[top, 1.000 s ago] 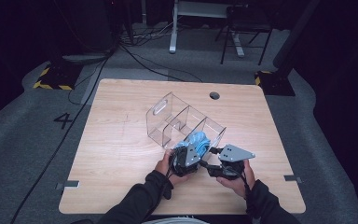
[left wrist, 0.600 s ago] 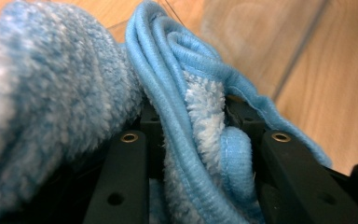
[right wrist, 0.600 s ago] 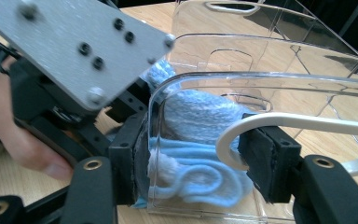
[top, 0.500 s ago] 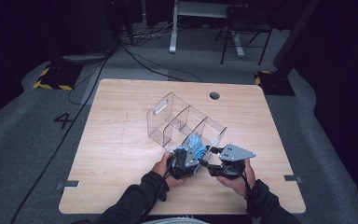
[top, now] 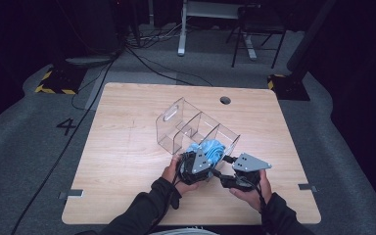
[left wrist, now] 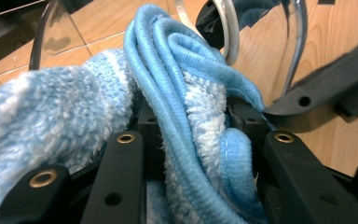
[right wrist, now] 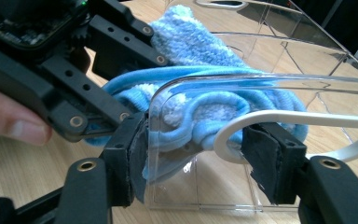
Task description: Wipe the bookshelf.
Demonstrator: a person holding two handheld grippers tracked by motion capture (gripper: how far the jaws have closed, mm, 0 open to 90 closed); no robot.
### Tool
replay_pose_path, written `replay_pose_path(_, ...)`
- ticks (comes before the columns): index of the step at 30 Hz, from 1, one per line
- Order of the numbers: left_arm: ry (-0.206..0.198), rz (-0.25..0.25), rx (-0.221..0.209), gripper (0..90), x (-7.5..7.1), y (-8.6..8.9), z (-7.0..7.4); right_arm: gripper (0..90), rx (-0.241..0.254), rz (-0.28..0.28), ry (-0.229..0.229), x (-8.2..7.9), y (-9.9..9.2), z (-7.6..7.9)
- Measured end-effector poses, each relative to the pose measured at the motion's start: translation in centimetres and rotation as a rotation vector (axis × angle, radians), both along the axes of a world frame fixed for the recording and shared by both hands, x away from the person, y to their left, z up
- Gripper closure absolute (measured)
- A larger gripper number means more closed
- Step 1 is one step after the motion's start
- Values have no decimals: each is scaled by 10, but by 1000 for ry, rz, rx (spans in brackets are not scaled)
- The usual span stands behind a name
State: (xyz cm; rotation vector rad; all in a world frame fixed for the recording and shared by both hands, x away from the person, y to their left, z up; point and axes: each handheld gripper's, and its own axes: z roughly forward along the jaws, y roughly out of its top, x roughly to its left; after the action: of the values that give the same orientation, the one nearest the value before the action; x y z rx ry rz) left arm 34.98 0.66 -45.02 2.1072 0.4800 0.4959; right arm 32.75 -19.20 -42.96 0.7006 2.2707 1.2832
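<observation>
Both claws work at the clear organizer (top: 196,129) on the counter (top: 127,161): left claw (left wrist: 193,140), clenched on the blue sock (left wrist: 182,93), has lifted it slightly at the near compartment; right claw (right wrist: 196,161), jaws just widened, straddles the organizer's end wall, likely steadying it.

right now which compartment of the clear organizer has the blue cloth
The compartment nearest the person: the blue cloth sits at that end of the clear organizer; the others hold nothing.
</observation>
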Motion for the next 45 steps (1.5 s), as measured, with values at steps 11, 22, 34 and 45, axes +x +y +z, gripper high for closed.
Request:
replay_pose_path(11,3,40,57,650,10,-15,-25,451,14,-17,-2,1,-1,-2)
replay_pose_path(22,109,15,120,661,17,-16,-43,458,4,-8,-4,1,-1,-1)
replay_pose_path(34,173,-75,221,653,4,9,-31,509,-3,12,-12,1,-3,-2)
replay_pose_path(45,38,-12,47,629,2,11,-5,446,15,5,-33,2,2,-4)
